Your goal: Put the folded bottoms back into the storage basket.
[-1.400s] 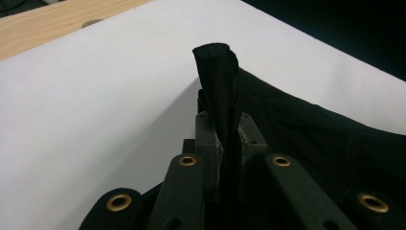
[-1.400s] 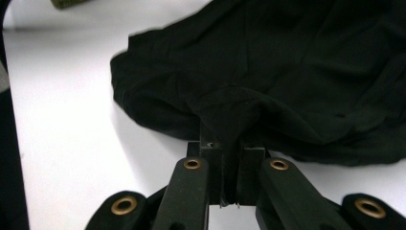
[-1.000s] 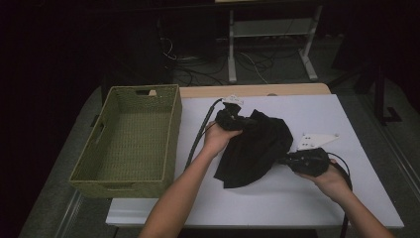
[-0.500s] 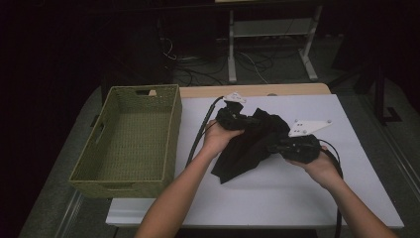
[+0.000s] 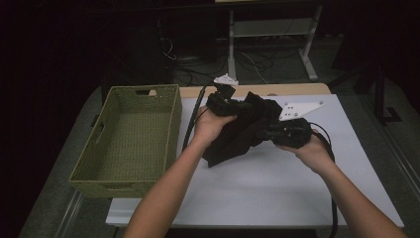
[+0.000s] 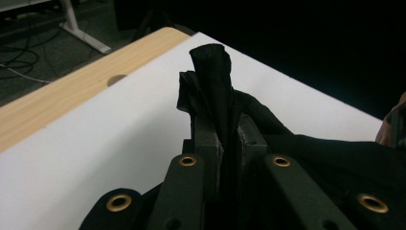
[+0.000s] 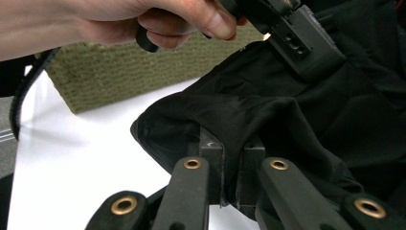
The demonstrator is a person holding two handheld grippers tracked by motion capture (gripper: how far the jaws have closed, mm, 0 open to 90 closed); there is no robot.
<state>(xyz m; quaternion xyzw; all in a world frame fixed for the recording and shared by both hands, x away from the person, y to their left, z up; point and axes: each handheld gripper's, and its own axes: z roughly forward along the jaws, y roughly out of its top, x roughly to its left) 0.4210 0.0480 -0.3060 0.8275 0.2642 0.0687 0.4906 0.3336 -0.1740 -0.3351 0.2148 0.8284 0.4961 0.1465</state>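
A black cloth (image 5: 237, 134) hangs bunched above the middle of the white table, held up by both grippers. My left gripper (image 5: 245, 105) is shut on its upper edge; in the left gripper view a folded strip of the cloth (image 6: 213, 76) sticks up from between the jaws of my left gripper (image 6: 229, 139). My right gripper (image 5: 265, 134) is shut on the cloth lower down and to the right. In the right gripper view my right gripper (image 7: 232, 148) pinches a fold of the cloth (image 7: 268, 105), with the other hand and the left gripper (image 7: 292, 33) above it.
A green woven basket (image 5: 148, 94) stands open on the table's left side, its wall (image 7: 143, 72) visible behind the cloth. The white table top (image 5: 277, 193) has a wooden strip (image 5: 292, 90) along its far edge. Cables trail from both grippers.
My right gripper has moved left and up toward the left one, bringing its part of the cloth inward. The cloth is lifted and more bunched than a second ago.
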